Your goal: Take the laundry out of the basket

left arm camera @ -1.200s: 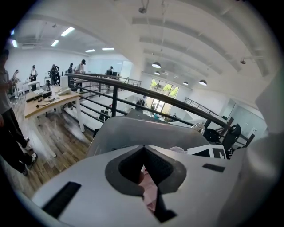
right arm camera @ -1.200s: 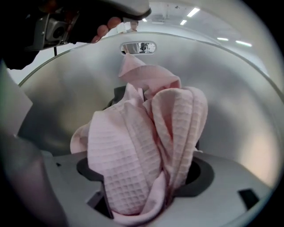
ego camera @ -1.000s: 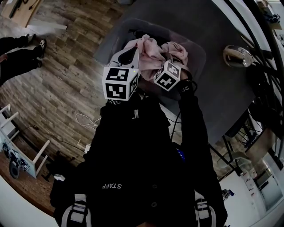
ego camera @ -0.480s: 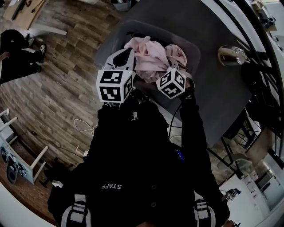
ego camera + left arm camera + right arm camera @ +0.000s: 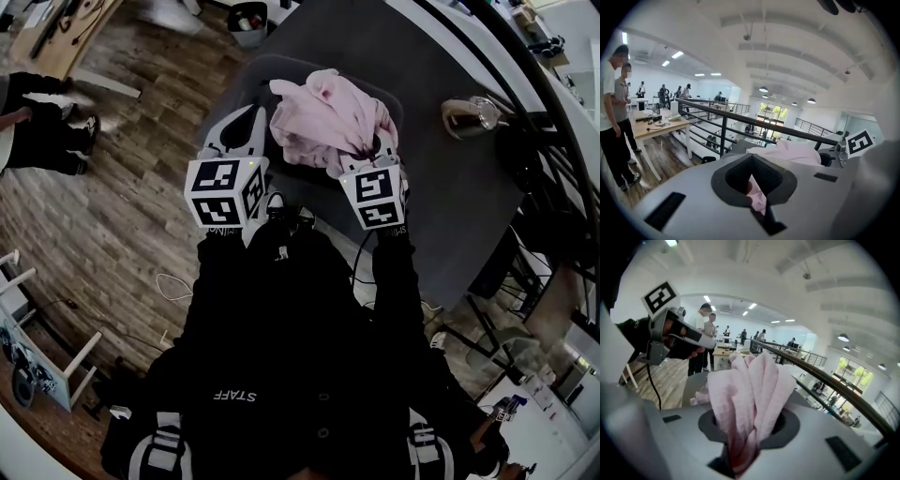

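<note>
Clamps bunched pink laundry (image 5: 323, 117) in right gripper (image 5: 740, 453), just after closing its jaws on it; pinches a fold in left gripper (image 5: 758, 206). Holds it at upper centre of frame, over grey basket (image 5: 230, 98).

A crumpled pale pink cloth (image 5: 323, 117), pinched at two of its edges, hangs bunched up over a rounded grey laundry basket (image 5: 242, 86).

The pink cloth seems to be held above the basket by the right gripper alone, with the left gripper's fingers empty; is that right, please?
Not quite: the left gripper is not empty. The left gripper view shows a fold of the pink cloth pinched between its fingers, so it and the right gripper together hold the cloth above the basket.
</note>
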The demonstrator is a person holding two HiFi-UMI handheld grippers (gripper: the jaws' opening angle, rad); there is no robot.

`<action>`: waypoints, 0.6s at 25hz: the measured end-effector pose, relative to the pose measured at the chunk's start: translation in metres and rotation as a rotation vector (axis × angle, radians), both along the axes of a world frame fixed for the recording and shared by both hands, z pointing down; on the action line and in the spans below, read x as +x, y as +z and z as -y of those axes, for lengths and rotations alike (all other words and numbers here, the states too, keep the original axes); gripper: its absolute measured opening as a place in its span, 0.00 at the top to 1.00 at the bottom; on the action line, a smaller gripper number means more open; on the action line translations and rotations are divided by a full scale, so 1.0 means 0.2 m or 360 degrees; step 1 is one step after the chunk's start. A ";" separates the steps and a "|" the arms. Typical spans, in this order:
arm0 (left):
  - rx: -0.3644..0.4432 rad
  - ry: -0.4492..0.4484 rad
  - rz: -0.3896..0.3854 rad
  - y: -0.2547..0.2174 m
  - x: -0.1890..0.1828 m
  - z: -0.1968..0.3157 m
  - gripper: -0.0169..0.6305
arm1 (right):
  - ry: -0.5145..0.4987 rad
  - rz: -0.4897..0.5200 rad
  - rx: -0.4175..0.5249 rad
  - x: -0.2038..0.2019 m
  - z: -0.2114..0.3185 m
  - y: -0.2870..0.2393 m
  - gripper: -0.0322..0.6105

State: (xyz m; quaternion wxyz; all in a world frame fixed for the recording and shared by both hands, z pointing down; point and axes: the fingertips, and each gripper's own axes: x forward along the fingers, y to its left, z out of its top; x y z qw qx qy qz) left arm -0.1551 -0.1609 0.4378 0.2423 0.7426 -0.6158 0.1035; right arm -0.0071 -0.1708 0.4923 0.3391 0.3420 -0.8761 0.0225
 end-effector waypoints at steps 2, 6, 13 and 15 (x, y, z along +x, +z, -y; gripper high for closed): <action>0.0072 -0.0001 0.0001 -0.09 0.01 0.00 0.97 | 0.0092 0.0111 0.0077 0.03 0.01 -0.13 0.75; 0.0183 0.0019 0.0002 -0.23 0.06 -0.02 0.97 | 0.0214 0.0256 0.0151 0.10 -0.02 -0.35 0.77; 0.0286 0.0055 0.0011 -0.37 0.14 -0.05 0.97 | 0.0357 0.0360 0.0200 0.17 -0.06 -0.46 0.79; 0.0323 0.0062 0.0013 -0.42 0.15 -0.05 0.97 | 0.0417 0.0415 0.0247 0.21 -0.06 -0.54 0.79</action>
